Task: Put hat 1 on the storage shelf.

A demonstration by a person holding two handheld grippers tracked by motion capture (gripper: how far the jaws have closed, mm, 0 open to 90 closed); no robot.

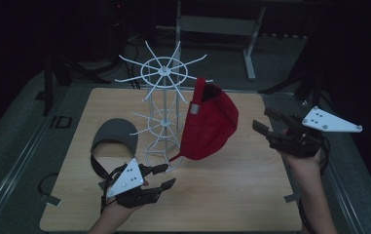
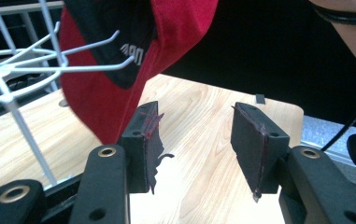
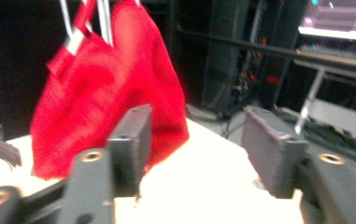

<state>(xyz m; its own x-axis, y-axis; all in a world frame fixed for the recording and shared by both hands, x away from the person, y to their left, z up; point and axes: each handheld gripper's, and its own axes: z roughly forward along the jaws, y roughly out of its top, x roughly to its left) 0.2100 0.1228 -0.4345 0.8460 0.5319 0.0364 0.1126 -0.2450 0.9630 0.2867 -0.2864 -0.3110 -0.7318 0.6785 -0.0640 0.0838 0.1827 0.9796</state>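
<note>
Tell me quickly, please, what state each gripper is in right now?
Left gripper: open, nothing between its jaws, near the grey cap.
Right gripper: open, holding nothing, clear of the red cap hanging on the rack.

High view above the worktop (image 1: 231,195), facing twelve o'clock; both gripper views low, close, sharing the red cap (image 1: 210,124).

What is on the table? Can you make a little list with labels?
table: wooden top
rack: white wire stand, upright
red cap: hangs from a rack arm
grey cap: lies on the table, left of the rack
left gripper: jaws apart, nothing between them
right gripper: jaws apart, nothing between them, right of the red cap
</note>
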